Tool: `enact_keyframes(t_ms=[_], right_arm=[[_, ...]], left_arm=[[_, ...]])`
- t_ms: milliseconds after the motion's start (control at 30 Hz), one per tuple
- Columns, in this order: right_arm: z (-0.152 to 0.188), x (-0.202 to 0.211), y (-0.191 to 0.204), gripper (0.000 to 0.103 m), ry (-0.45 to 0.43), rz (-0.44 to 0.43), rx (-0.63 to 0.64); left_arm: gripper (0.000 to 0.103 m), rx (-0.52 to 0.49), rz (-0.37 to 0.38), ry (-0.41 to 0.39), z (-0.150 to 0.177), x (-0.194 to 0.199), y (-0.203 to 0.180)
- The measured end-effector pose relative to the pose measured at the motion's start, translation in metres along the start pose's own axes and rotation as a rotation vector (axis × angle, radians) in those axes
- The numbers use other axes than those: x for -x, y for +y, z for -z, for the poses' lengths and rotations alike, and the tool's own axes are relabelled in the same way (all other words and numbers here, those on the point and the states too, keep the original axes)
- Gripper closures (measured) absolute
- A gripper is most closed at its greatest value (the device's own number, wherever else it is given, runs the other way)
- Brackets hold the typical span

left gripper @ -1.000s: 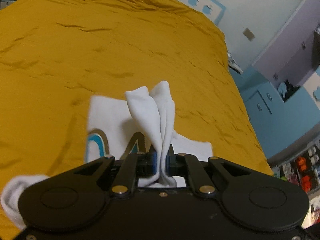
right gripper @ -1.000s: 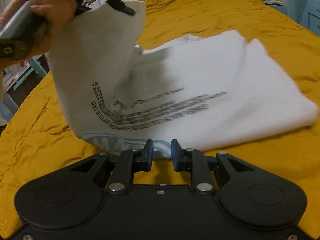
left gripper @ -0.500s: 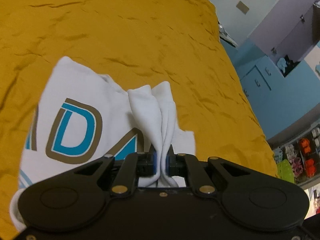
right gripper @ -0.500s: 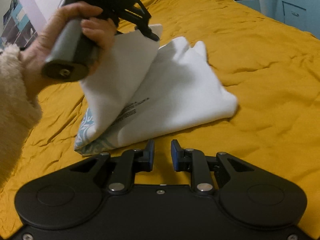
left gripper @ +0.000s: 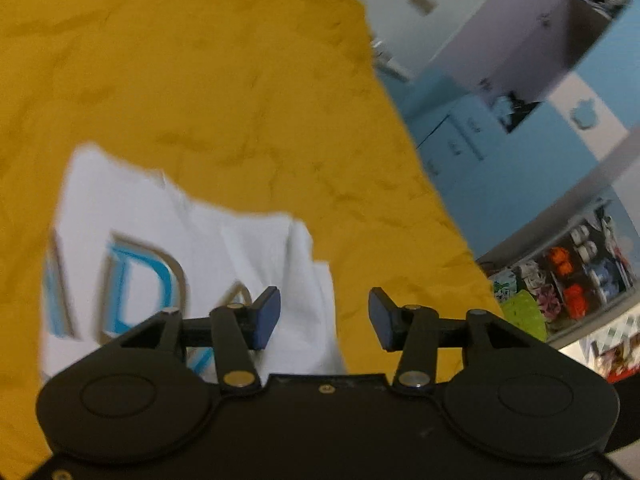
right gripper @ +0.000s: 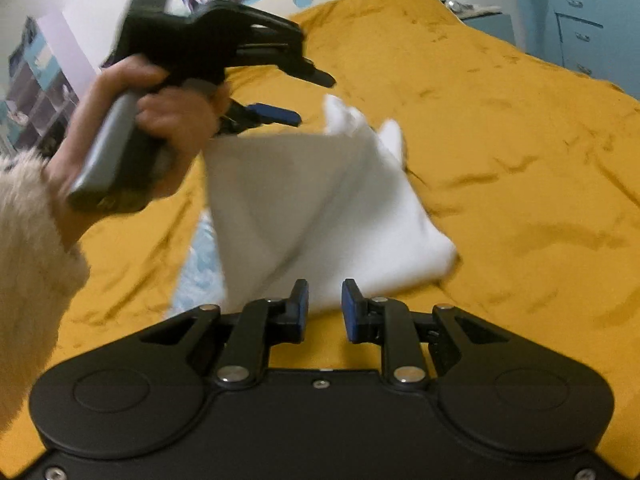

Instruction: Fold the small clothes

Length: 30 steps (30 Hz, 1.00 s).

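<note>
A small white shirt (left gripper: 172, 256) with blue and brown letters lies folded on the mustard bedspread (left gripper: 208, 80). It also shows in the right wrist view (right gripper: 320, 216), its top flap still in the air and blurred. My left gripper (left gripper: 324, 316) is open and empty just above the shirt's right edge; it also shows in the right wrist view (right gripper: 308, 96), held by a hand above the shirt's far left. My right gripper (right gripper: 324, 308) is slightly open and empty at the shirt's near edge.
The bedspread (right gripper: 500, 128) spreads wide to the right and far side. Blue drawers (left gripper: 456, 144) and a shelf of small items (left gripper: 568, 280) stand past the bed's right edge. A fuzzy cream sleeve (right gripper: 28, 248) is at the left.
My left gripper opened and let go of the white shirt's corner, and the flap is dropping onto the shirt. The right gripper stayed slightly open and drew back a little.
</note>
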State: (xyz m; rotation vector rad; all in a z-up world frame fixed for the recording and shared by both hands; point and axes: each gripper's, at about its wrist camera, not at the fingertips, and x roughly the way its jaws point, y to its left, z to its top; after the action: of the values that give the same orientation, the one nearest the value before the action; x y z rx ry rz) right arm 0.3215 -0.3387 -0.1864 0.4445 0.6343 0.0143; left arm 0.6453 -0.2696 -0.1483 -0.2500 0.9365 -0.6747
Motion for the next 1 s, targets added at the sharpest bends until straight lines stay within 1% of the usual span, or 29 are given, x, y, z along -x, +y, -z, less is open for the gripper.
enact_keyframes(t_ms=[33, 100, 167, 233, 267, 333, 367, 433, 467, 500, 533, 567, 600, 633, 733, 833, 933, 1000], right_arm=[[-0.003, 0.002, 0.004, 0.077, -0.010, -0.004, -0.001], [-0.010, 0.004, 0.009, 0.062, -0.027, -0.016, -0.006], [-0.017, 0.002, 0.014, 0.056, -0.043, -0.007, -0.022], [-0.024, -0.002, 0.013, 0.055, -0.047, -0.013, -0.047], [-0.027, -0.005, 0.011, 0.052, -0.042, -0.006, -0.060], [-0.031, -0.010, 0.005, 0.052, -0.028, 0.029, -0.099], [-0.033, -0.014, 0.002, 0.052, -0.021, 0.041, -0.120], [-0.034, -0.021, -0.007, 0.051, -0.005, 0.093, -0.175], [-0.033, -0.022, -0.012, 0.051, -0.001, 0.100, -0.198], [-0.033, -0.024, -0.016, 0.059, 0.006, 0.101, -0.215], [-0.032, -0.024, -0.019, 0.071, 0.014, 0.093, -0.226], [-0.032, -0.027, -0.021, 0.093, 0.028, 0.076, -0.221], [-0.032, -0.026, -0.019, 0.094, 0.038, 0.075, -0.210], [-0.032, -0.023, -0.016, 0.095, 0.028, 0.087, -0.200], [-0.037, -0.004, -0.006, 0.096, -0.045, 0.089, -0.151], [-0.045, 0.004, -0.009, 0.097, -0.076, 0.077, -0.149], [-0.038, -0.003, -0.023, 0.097, -0.065, 0.120, -0.150], [-0.030, -0.015, -0.040, 0.098, -0.030, 0.148, -0.192]], left_arm=[[0.054, -0.027, -0.011, -0.018, -0.001, 0.014, 0.003], [0.054, -0.079, -0.044, -0.043, 0.003, 0.039, 0.014], [0.055, -0.112, -0.084, -0.048, 0.016, 0.057, 0.033], [0.055, -0.134, -0.116, -0.035, 0.037, 0.072, 0.055], [0.055, -0.144, -0.124, -0.028, 0.048, 0.076, 0.064], [0.057, -0.156, -0.154, -0.012, 0.070, 0.082, 0.078], [0.057, -0.165, -0.159, 0.001, 0.081, 0.083, 0.085], [0.057, -0.172, -0.167, 0.017, 0.100, 0.083, 0.093], [0.057, -0.185, -0.168, 0.030, 0.107, 0.082, 0.095], [0.057, -0.197, -0.175, 0.040, 0.117, 0.081, 0.097], [0.057, -0.209, -0.181, 0.048, 0.123, 0.080, 0.098], [0.057, -0.212, -0.174, 0.057, 0.126, 0.078, 0.099], [0.057, -0.207, -0.173, 0.063, 0.128, 0.073, 0.098], [0.057, -0.207, -0.168, 0.062, 0.130, 0.073, 0.097], [0.057, -0.217, -0.138, 0.052, 0.128, 0.077, 0.090], [0.057, -0.237, -0.116, 0.053, 0.129, 0.078, 0.083], [0.057, -0.245, -0.128, 0.082, 0.137, 0.067, 0.084], [0.057, -0.248, -0.142, 0.108, 0.145, 0.056, 0.088]])
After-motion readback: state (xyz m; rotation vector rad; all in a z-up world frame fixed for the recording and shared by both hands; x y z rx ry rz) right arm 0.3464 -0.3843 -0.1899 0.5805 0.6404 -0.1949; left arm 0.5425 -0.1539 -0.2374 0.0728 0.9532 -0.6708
